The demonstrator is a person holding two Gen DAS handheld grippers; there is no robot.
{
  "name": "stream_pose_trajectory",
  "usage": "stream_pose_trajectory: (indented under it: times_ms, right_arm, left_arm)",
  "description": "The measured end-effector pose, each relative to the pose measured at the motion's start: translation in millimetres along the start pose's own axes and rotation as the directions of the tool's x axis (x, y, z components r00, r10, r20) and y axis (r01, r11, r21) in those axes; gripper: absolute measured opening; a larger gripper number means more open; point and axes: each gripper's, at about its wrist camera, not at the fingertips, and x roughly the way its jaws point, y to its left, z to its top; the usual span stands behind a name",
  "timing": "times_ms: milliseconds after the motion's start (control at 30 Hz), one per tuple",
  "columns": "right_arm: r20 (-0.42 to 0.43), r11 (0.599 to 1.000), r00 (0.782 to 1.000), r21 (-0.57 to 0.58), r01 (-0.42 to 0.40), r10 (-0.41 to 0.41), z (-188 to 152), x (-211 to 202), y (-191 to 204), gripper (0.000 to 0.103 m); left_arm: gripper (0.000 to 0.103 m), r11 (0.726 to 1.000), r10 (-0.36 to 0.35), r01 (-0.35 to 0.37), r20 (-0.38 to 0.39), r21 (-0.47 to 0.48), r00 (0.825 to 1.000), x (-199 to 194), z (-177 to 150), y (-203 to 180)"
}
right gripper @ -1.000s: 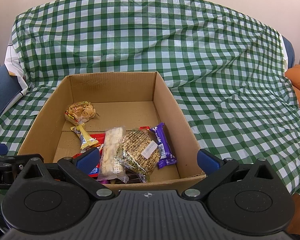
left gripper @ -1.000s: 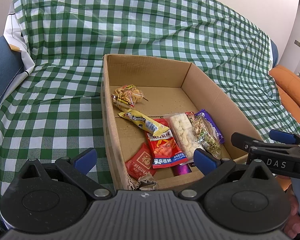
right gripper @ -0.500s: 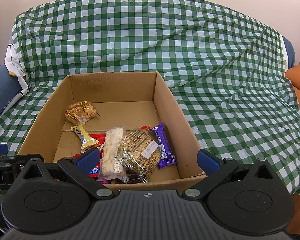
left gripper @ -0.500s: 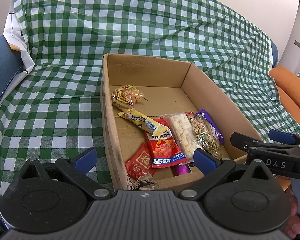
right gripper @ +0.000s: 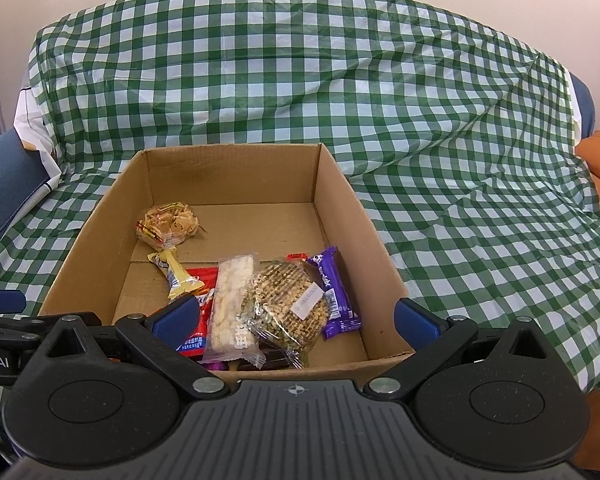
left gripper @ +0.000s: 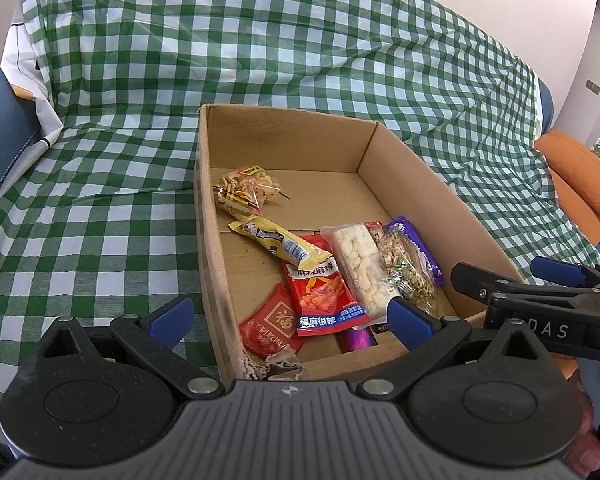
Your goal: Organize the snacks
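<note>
Cardboard box point(right gripper: 342, 216) sits mid-frame in both my views, open-topped, on a green-and-white checked cloth point(right gripper: 440, 128) that covers everything behind and beside it. All the snacks are inside it, mostly bunched toward the lower edge of the picture.

My left tongs point(left gripper: 288, 316) hang at the bottom of the left view with both blue tips spread wide and nothing between them; one tip is over the cloth left of the box wall, the other over the snack pile. My right tongs point(right gripper: 296, 316) are just as wide apart and empty, straddling the near end of the box. They also poke in at the right edge of the left view, black arms with a blue tip, and a bit of my hand point(left gripper: 588, 440) shows in the lower right corner there.

Inside the box:
- clear bag of little crackers point(left gripper: 246, 192), upper left of the floor, on its own
- yellow wrapped bar point(left gripper: 280, 240) lying diagonally just below it
- red chip packet point(left gripper: 324, 292) with a blue strip, partly under that bar
- small red square packet point(left gripper: 272, 328), lower left
- clear pack of white puffed pieces point(right gripper: 234, 304)
- round nut-and-seed cake in clear wrap point(right gripper: 290, 304) (has a white label)
- purple bar point(right gripper: 334, 292) against its right side

An orange cushion point(left gripper: 580, 184) sits at the right edge.
</note>
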Motion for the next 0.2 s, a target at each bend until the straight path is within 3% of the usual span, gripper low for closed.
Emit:
stream_pose_trajectory:
  times_ms: [200]
  right_arm:
    - [-0.008, 1.0, 1.0, 0.007, -0.012, 0.012, 0.8, 1.0, -4.8, 0.102]
  left_arm:
    - [0.103, 1.0, -0.015, 0.015, 0.018, -0.004, 1.0, 2.4, 2.0, -1.8]
